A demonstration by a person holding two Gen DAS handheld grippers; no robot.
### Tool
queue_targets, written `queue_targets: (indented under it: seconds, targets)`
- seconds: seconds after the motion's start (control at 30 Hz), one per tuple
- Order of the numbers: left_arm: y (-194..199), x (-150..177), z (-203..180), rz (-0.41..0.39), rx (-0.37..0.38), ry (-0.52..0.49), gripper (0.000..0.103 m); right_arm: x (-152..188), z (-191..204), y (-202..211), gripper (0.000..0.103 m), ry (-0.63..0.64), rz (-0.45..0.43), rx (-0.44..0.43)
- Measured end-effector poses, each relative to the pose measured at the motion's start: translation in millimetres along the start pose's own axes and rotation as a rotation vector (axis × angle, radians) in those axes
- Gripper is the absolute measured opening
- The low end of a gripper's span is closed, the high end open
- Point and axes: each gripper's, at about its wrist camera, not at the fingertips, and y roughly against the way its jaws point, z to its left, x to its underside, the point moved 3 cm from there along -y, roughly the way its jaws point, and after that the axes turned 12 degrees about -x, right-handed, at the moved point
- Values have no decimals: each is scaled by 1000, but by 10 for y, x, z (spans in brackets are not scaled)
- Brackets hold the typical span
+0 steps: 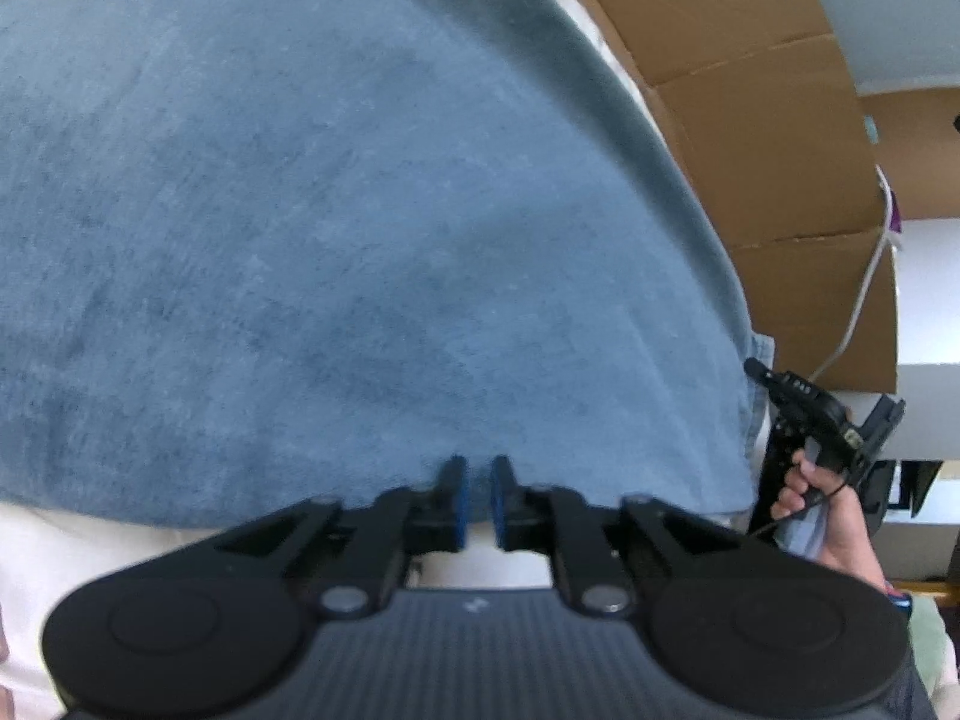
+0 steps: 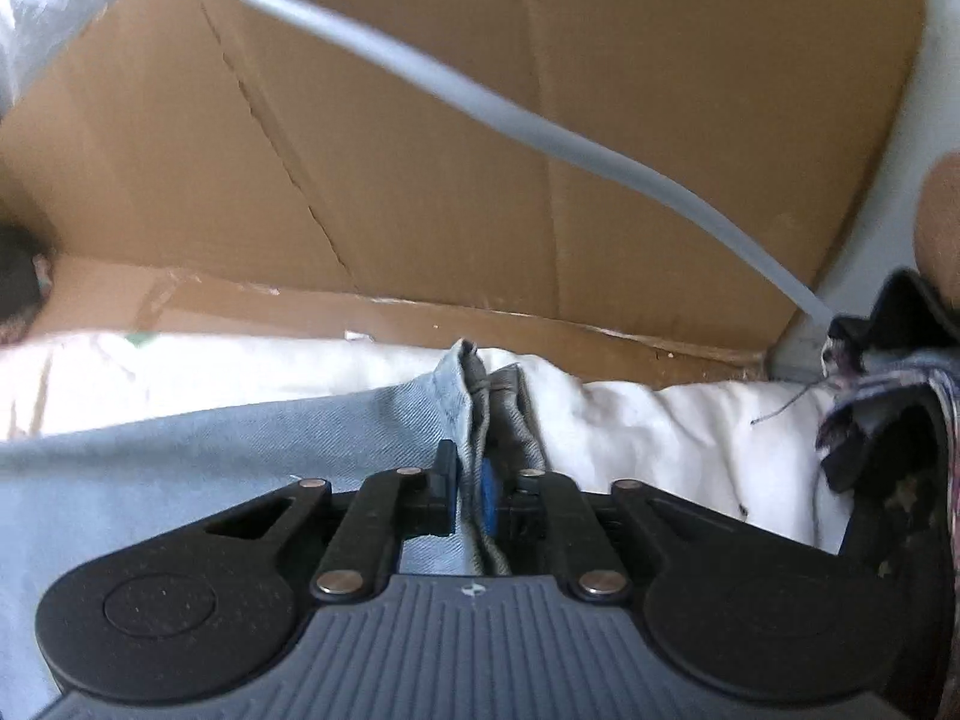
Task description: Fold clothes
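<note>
Landmark for all positions: the cardboard wall (image 2: 420, 150) standing behind the white bedding (image 2: 660, 432).

Garment: a light blue denim piece (image 1: 360, 210) lies spread flat on the white bedding, in front of the cardboard wall. In the left wrist view it fills most of the frame; its far edge runs along the foot of the cardboard.

Left gripper (image 1: 478, 501): at the garment's near hem, on the side away from the cardboard. The jaws stand narrowly apart, with a gap showing between the blue pads (image 1: 460, 504). The hem seems to sit at the tips, but I cannot tell whether any cloth is pinched. I read it as not gripping.

Right gripper (image 2: 467, 495): nearer the cardboard, at a bunched corner of the denim (image 2: 474, 396). A doubled fold of cloth runs between the jaws, which are closed onto it.

Risks from here:
- If both grippers lift now, only the right corner may rise. The fold would then go skew, with the left hem dragging on the bedding.
- The right grip holds a bunched, twisted edge. Judged from the creases, the twist could carry into the fold and leave a lump.
- A grey cable (image 2: 420, 78) hangs across the front of the cardboard above the right gripper and could snag a raised corner.
- Dark patterned clothing (image 2: 888, 408) lies beside the right gripper, along the cardboard's right end, and could get swept along.
</note>
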Motion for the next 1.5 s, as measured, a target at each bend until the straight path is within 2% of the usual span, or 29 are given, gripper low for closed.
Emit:
queue_targets:
  seconds: [0.1, 0.13, 0.2, 0.23, 0.3, 0.87, 1.0, 1.17, 1.3, 1.5]
  targets:
    - [32, -1, -19, -10, 5, -13, 33, 39, 11, 30, 18, 26, -11, 5]
    - [48, -7, -12, -12, 3, -15, 37, 52, 13, 42, 15, 34, -14, 10]
    - [52, -27, -67, -21, 6, -16, 45, 74, 40, 62, 4, 57, -19, 23]
    - [64, -27, -83, -27, 6, -20, 51, 77, 81, 57, 3, 78, -25, 35]
    - [76, -23, -90, -38, 5, -32, 55, 64, 100, 73, 3, 89, -32, 58]
    - [-98, -58, -80, -31, 8, -59, 56, 6, 14, 136, 2, -1, -53, 171]
    - [-154, -86, -70, -32, 8, -63, 56, -17, -130, 137, 11, -107, -61, 122]
    - [-202, -54, -107, -40, 0, -63, 56, -12, -137, 573, 37, -111, -147, 56]
    - [-145, -19, -111, -52, -11, -66, 59, 141, -100, 843, 37, -116, -183, 26]
    - [102, 49, 42, -74, -30, -46, 62, 618, -49, 1126, 37, -159, -180, 3]
